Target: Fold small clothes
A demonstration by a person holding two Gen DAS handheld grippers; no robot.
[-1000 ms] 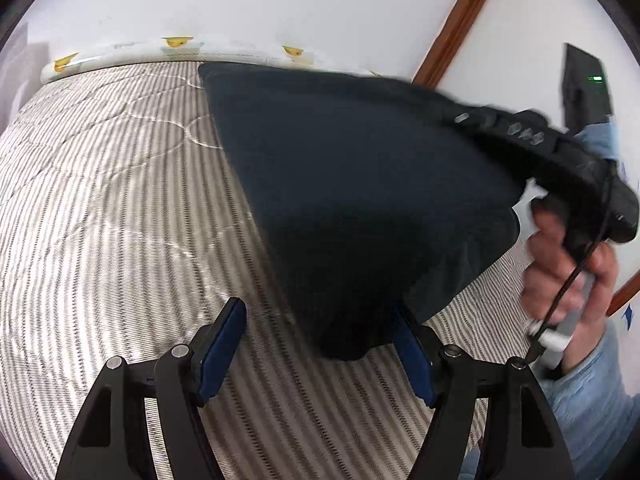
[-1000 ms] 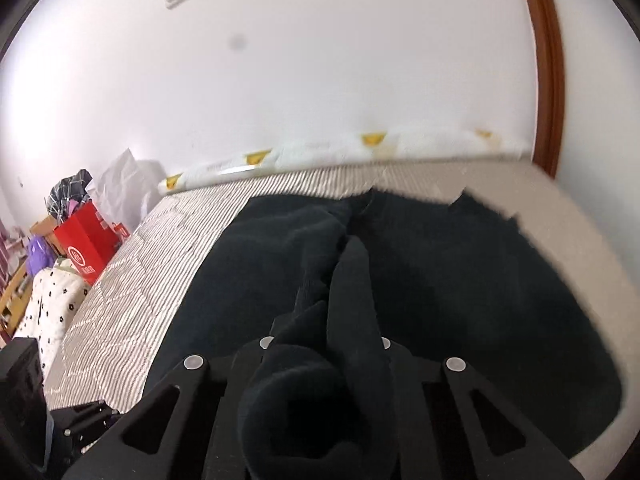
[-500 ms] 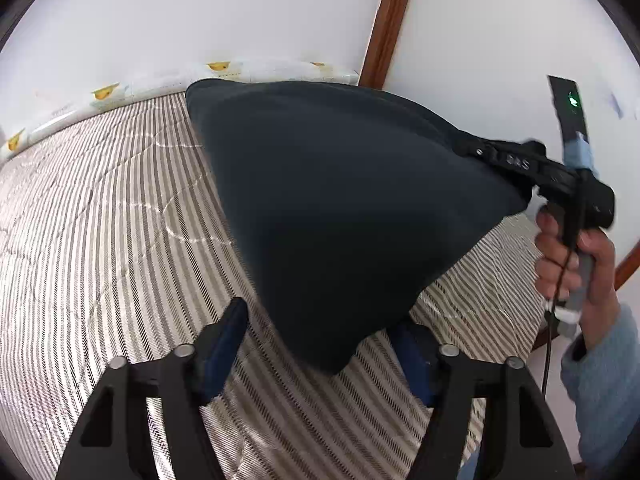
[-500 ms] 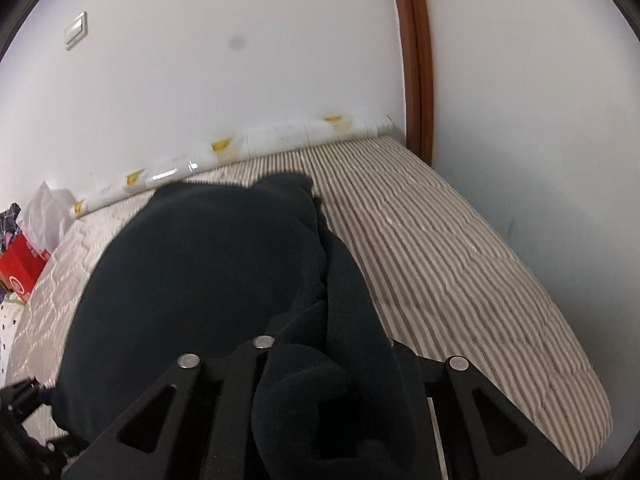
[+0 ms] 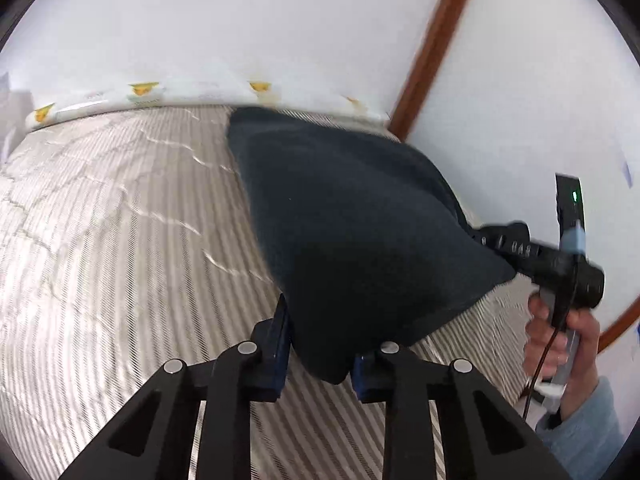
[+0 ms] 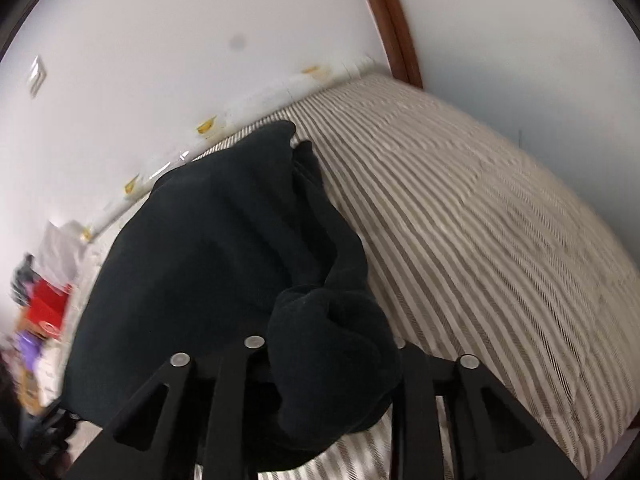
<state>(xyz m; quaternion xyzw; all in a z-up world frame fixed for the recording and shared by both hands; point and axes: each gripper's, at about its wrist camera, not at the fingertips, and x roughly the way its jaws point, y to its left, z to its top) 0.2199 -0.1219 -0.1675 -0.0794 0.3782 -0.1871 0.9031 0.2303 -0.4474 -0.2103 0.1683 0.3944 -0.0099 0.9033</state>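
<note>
Biggest worry here is the left claw (image 5: 320, 364): it's pinched on just the bottom tip of the garment (image 5: 352, 240), a small bunch of cloth between the blue pads (image 5: 280, 356), so one tug from the other side could pop that corner free and the whole spread would collapse. The right claw (image 6: 332, 364) has the opposite problem, I think. It's clamped on a fat wad of fabric that spills over the fingers, and a thick lump like that tends to carry a twist into the fold, so the edge may come down crooked. Both views are also smeared, so I'd guess things are swinging, and a swinging garment can land in a heap on the mattress (image 5: 120, 240) rather than flat. As for the garment: dark navy, nearly black, soft and fleecy looking, thick enough to hold rounded folds. It's strung between the two claws, stretched ahead of the left one and off to its right side where the right hand (image 5: 560, 344) grips the other tool, and its far edge seems to reach the mattress ahead of both claws. From the right claw it runs forward and left in a broad sheet with a rolled ridge down the middle. Can't tell which part of the garment is which.
</note>
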